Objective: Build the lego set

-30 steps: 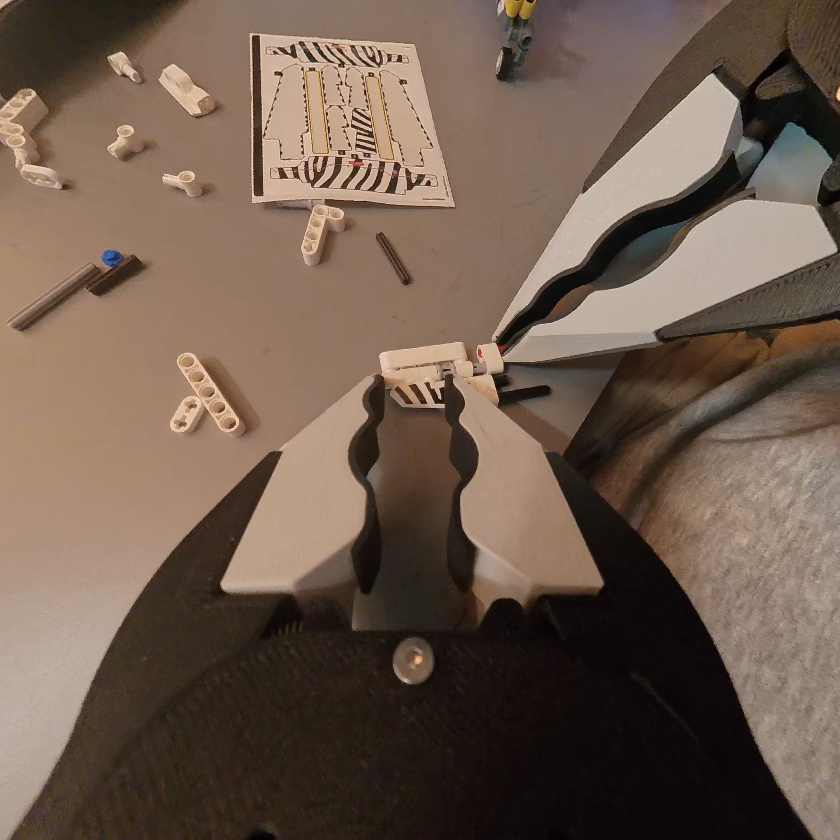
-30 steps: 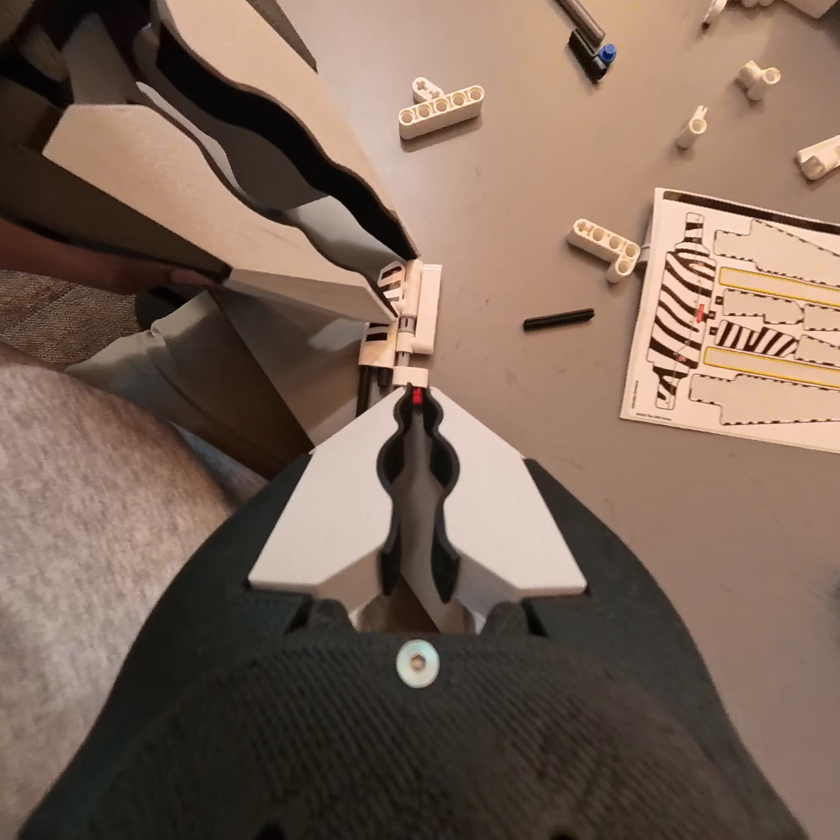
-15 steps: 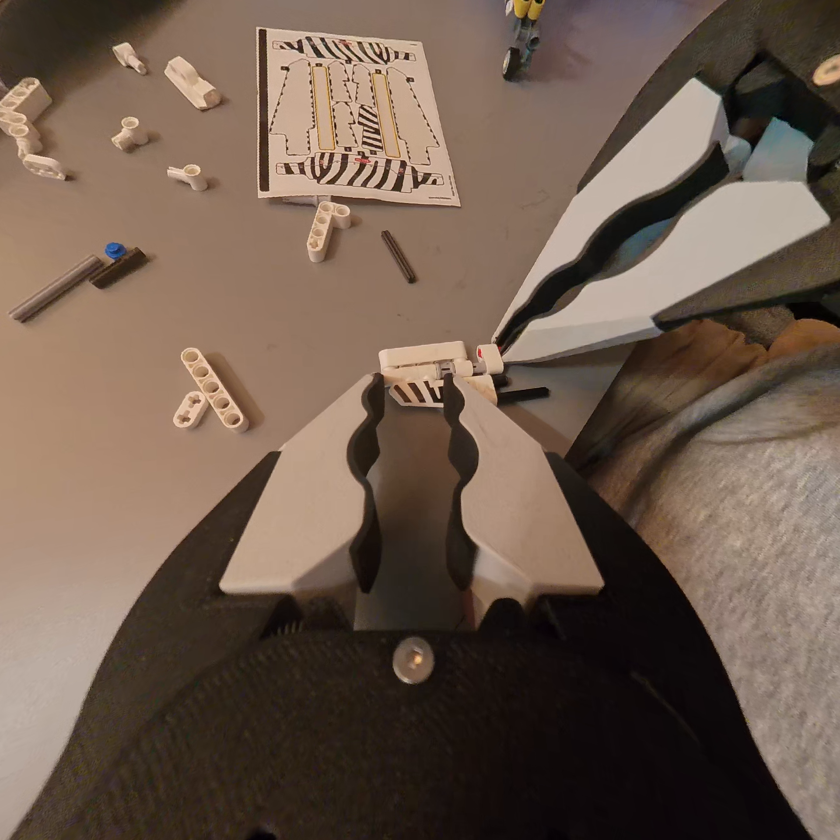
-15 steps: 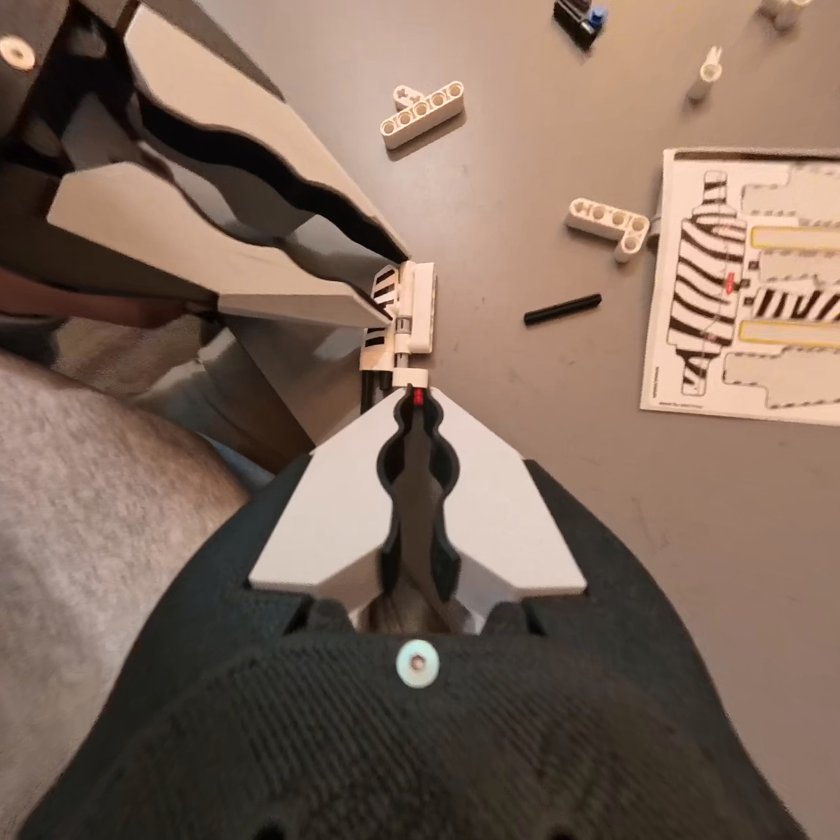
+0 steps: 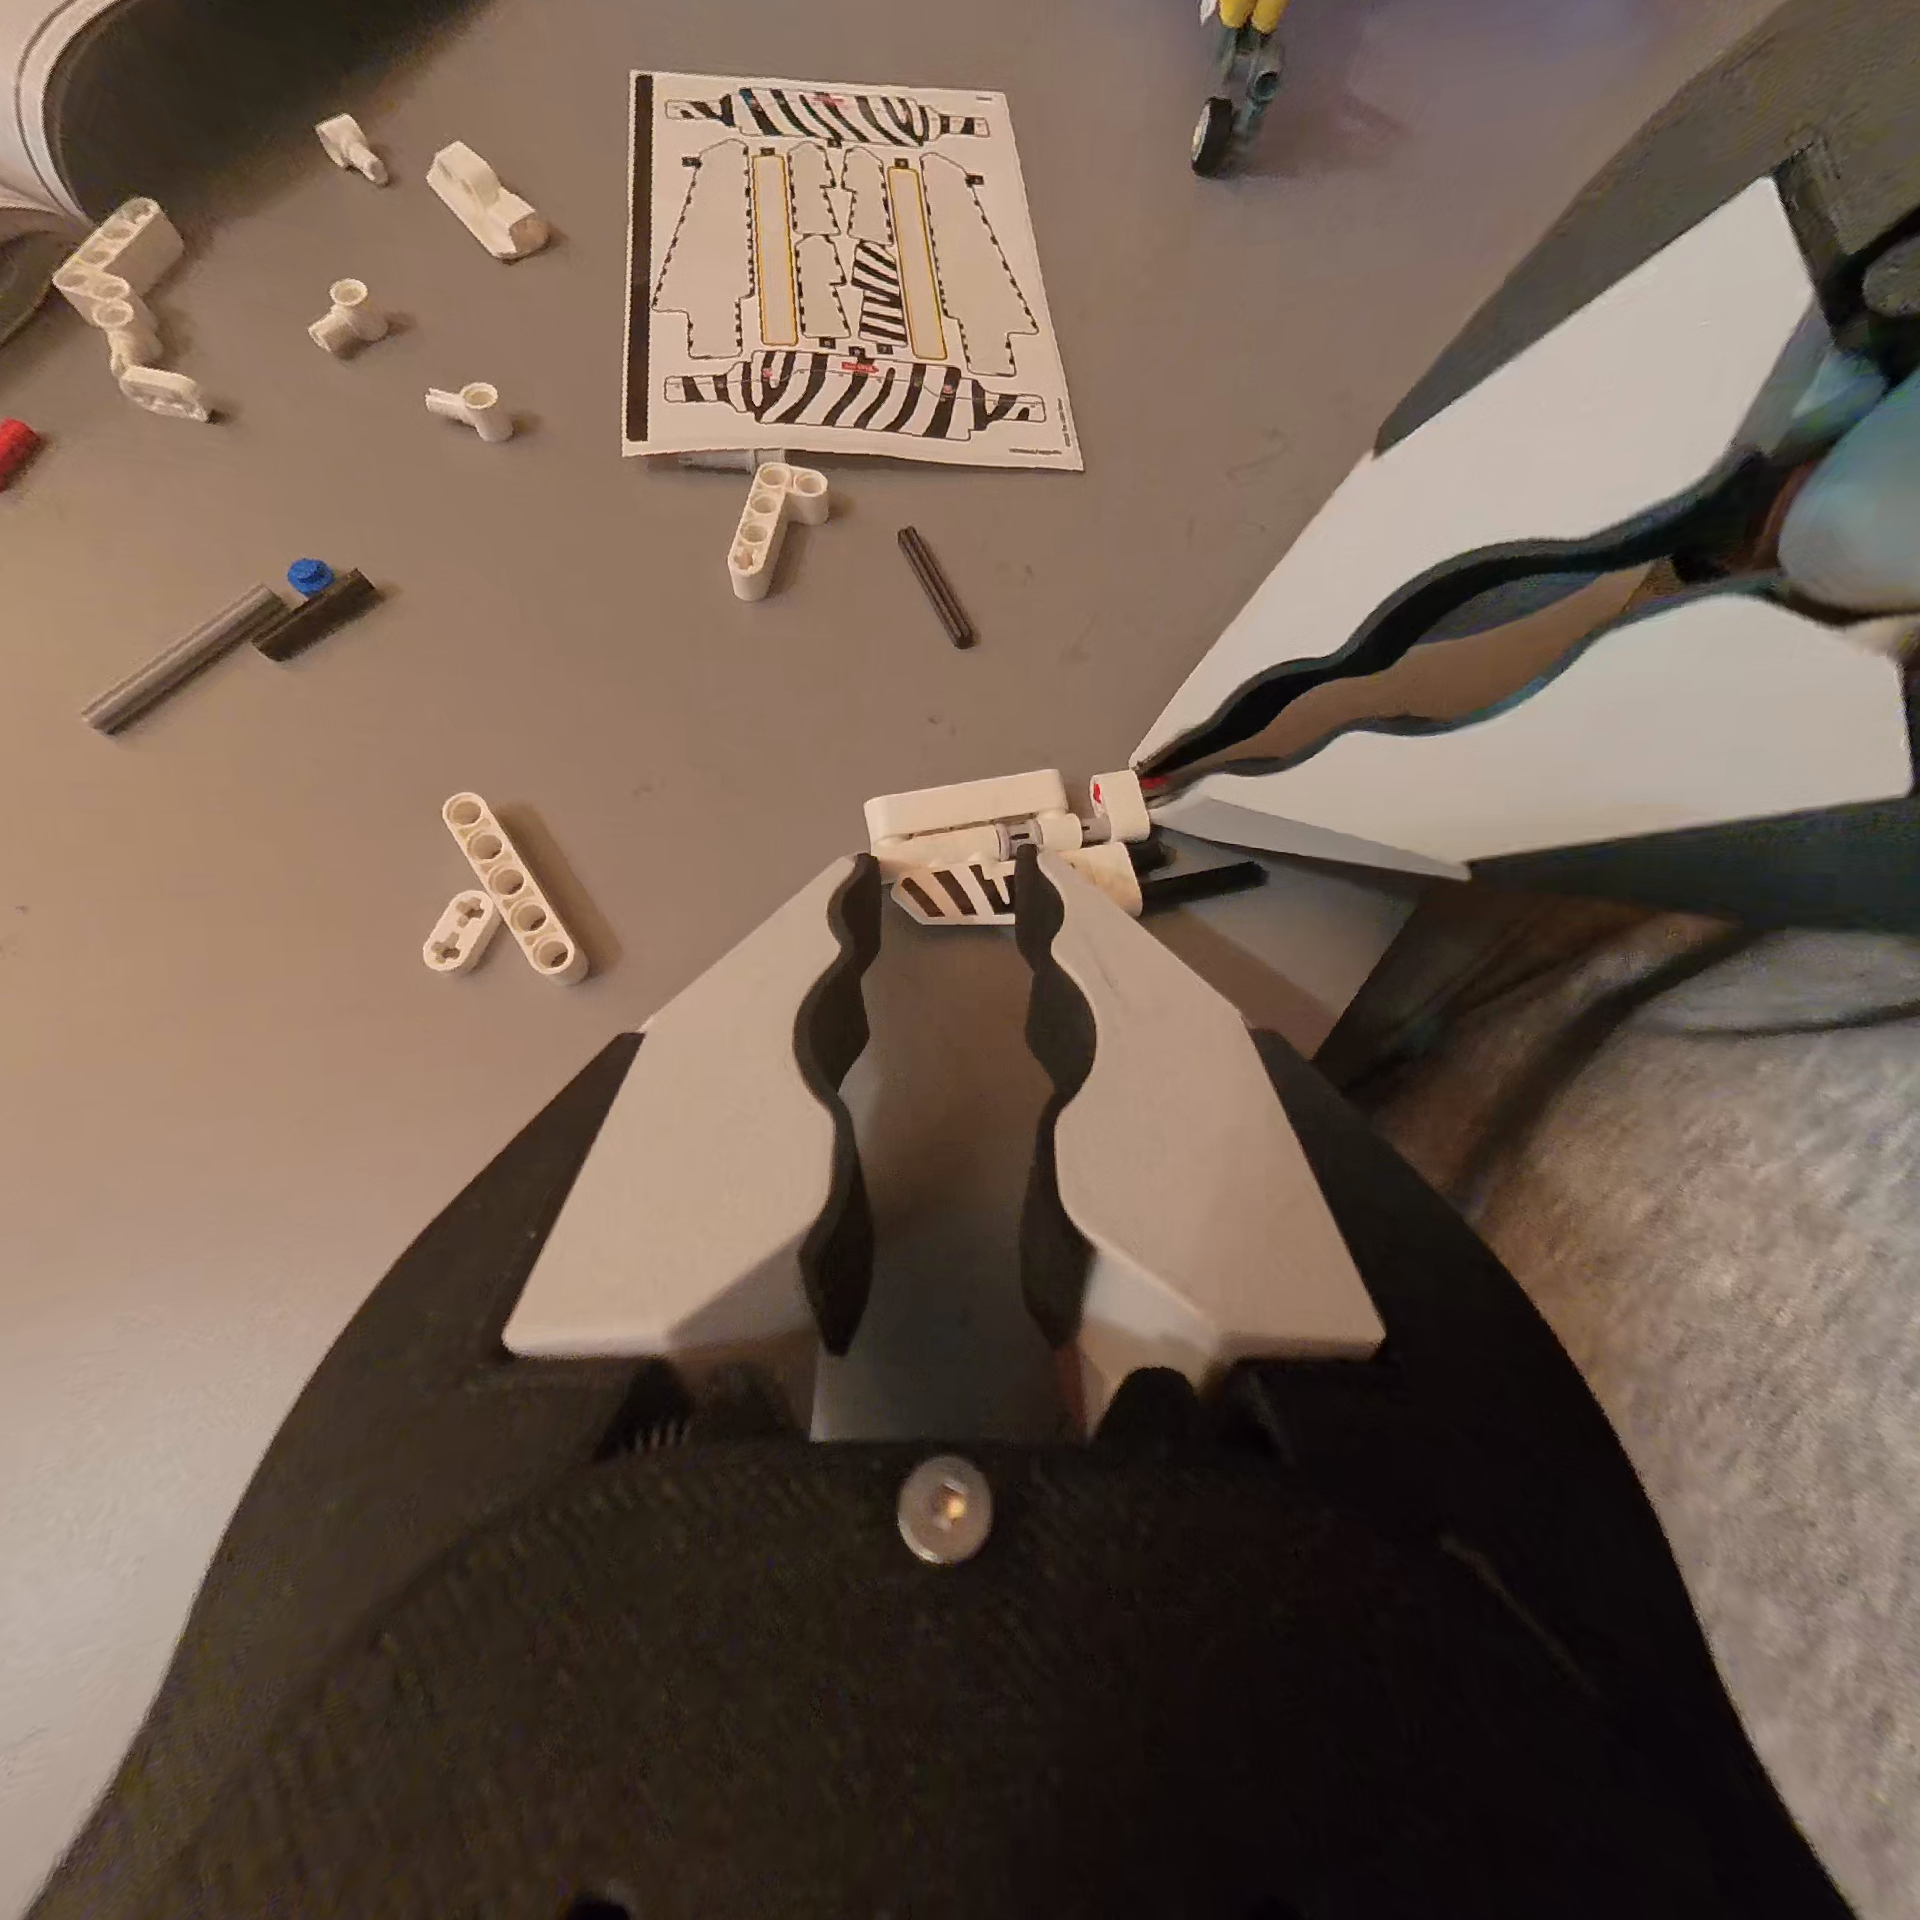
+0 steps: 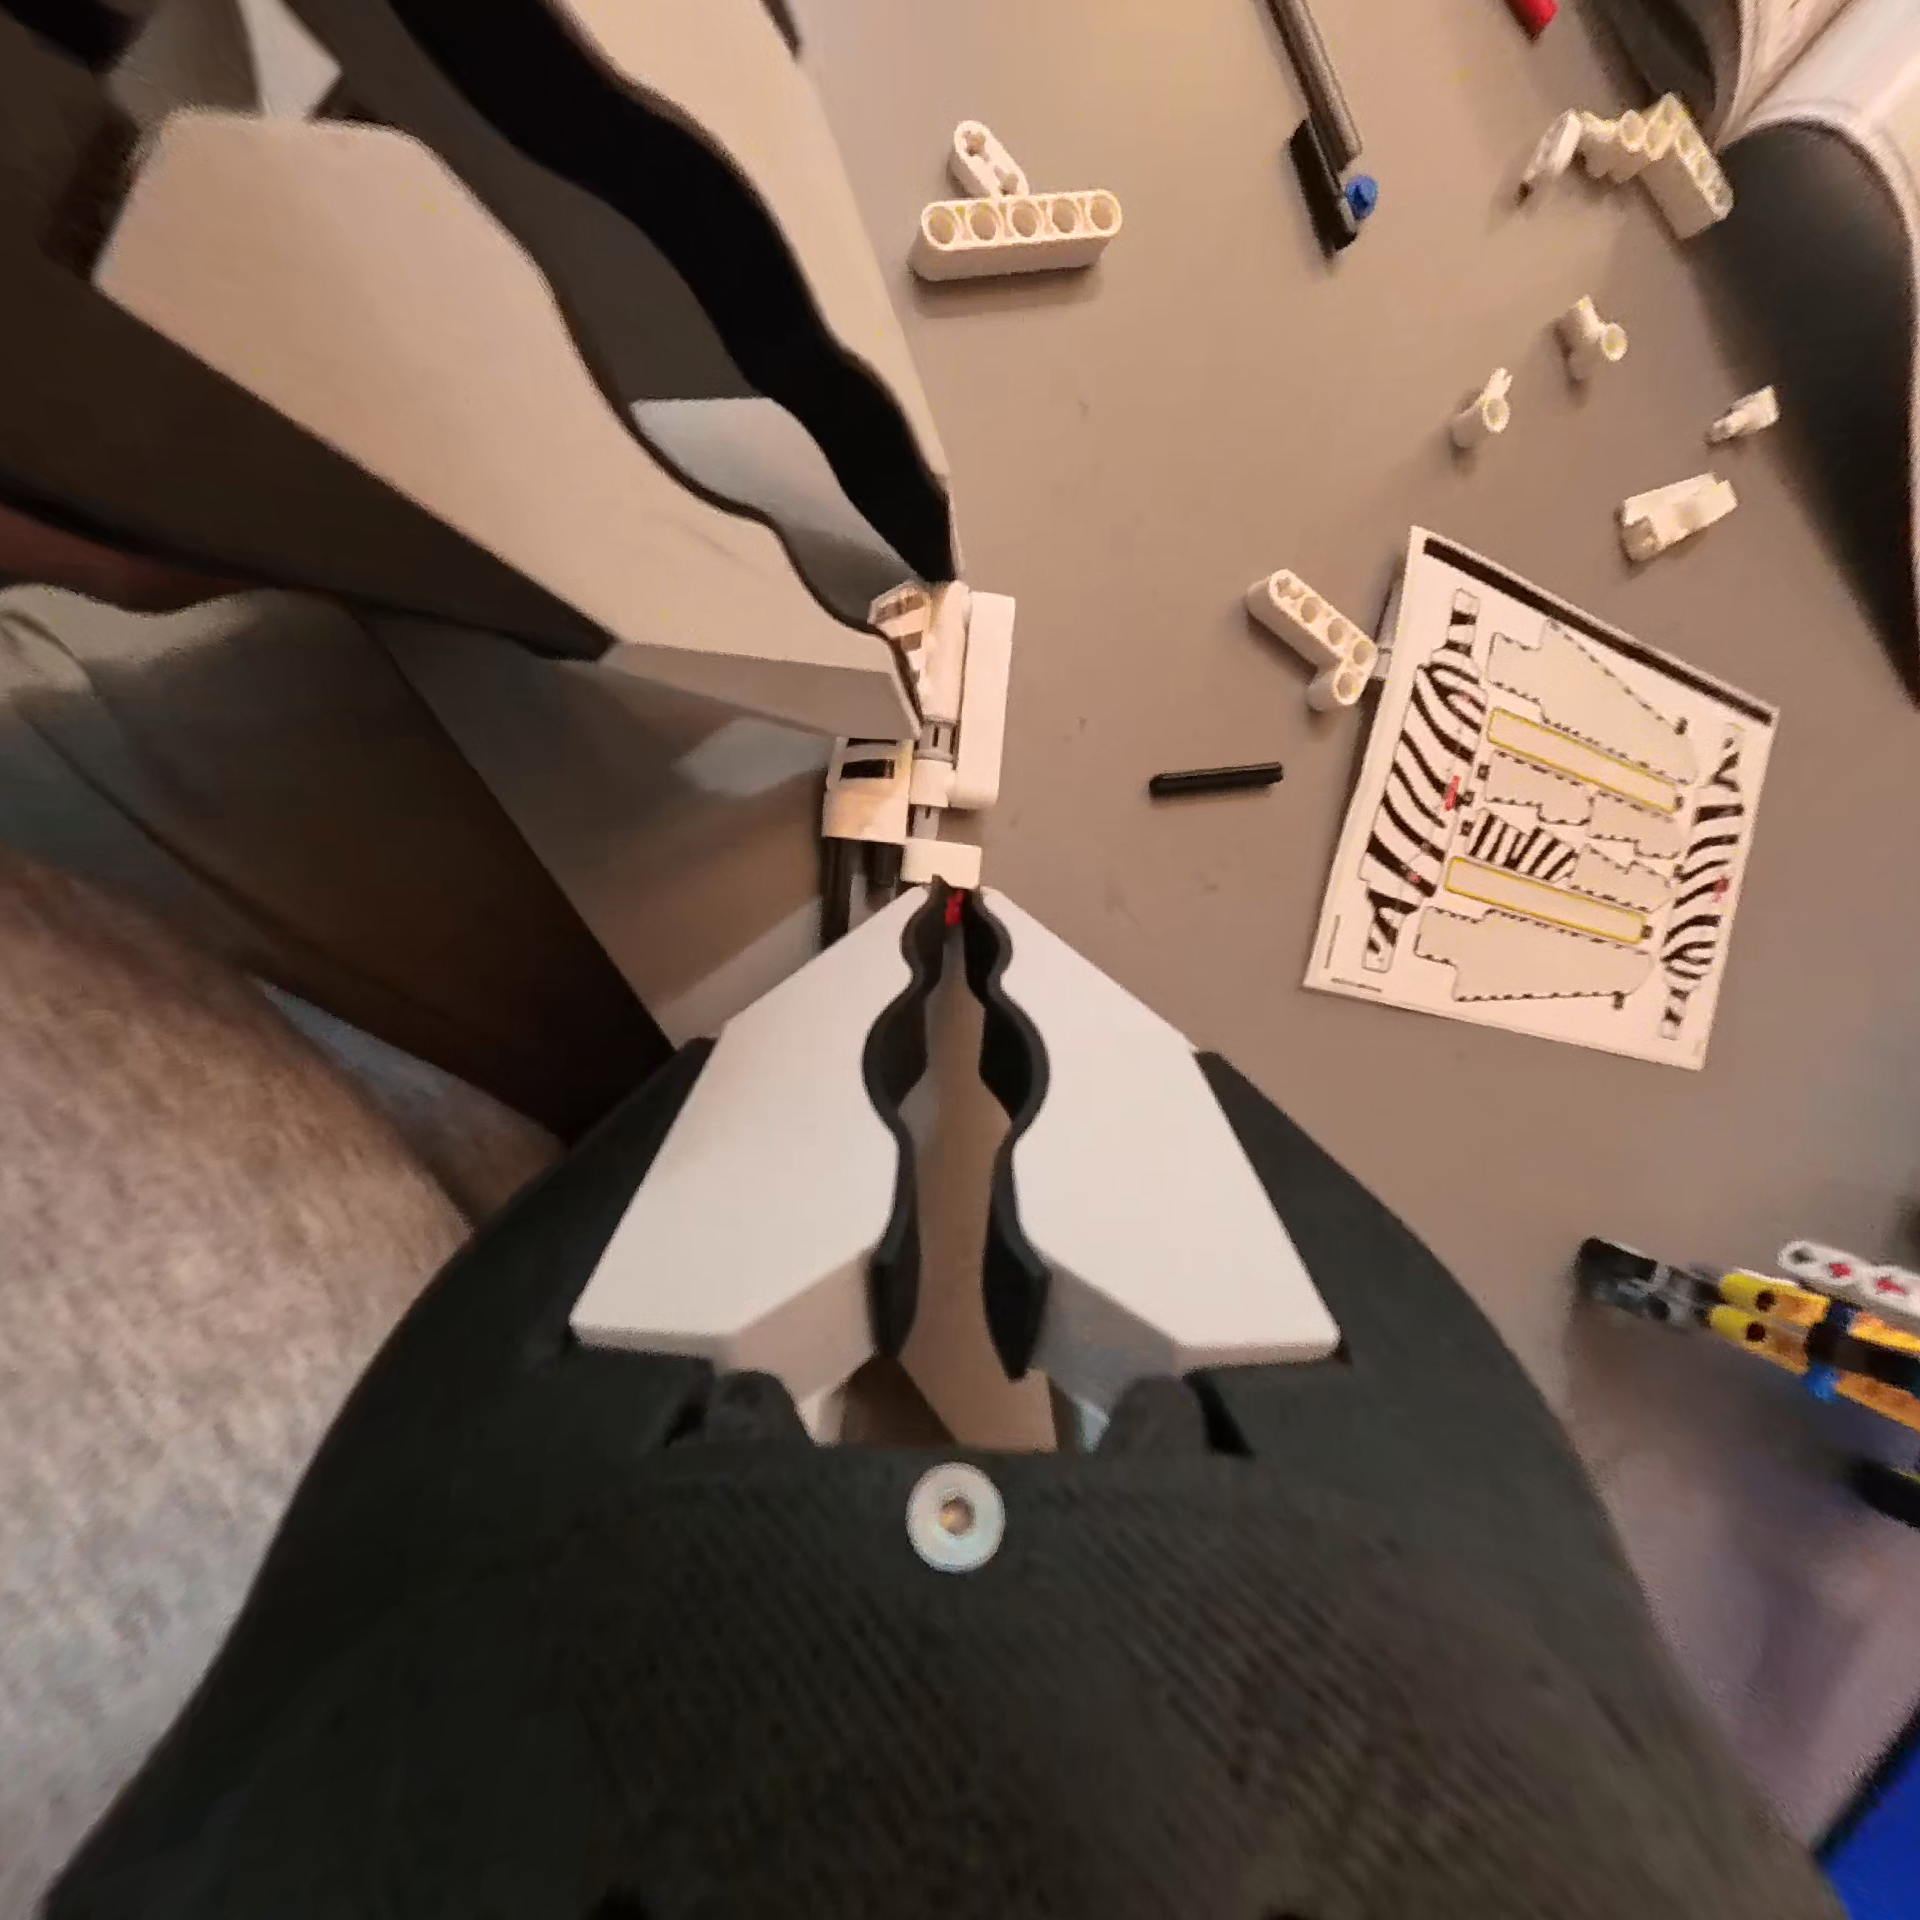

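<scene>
A small white lego assembly (image 5: 966, 805) with a zebra-striped panel is held just above the grey table's near edge. My left gripper (image 5: 943, 873) is shut on its striped end. My right gripper (image 5: 1143, 774) comes in from the right, shut on a small red pin (image 6: 949, 914) that sticks out of a white bush at the assembly's end. In the right wrist view the right gripper (image 6: 951, 906) points at the assembly (image 6: 982, 707), and the left gripper (image 6: 925, 649) reaches in from the upper left.
On the table (image 5: 312, 1039) lie a zebra sticker sheet (image 5: 842, 270), a white five-hole beam (image 5: 509, 883), an L-shaped beam (image 5: 769, 520), a black axle (image 5: 935, 587), a grey axle (image 5: 177, 660) and small white connectors. A yellow and black build (image 6: 1766, 1320) lies at the right. Grey clothing (image 5: 1662, 1247) is close by.
Both grippers keep their hold on the assembly. The right gripper has rolled and pulled back a little, so the sticker sheet now looks turned and more of the table shows in its view.
</scene>
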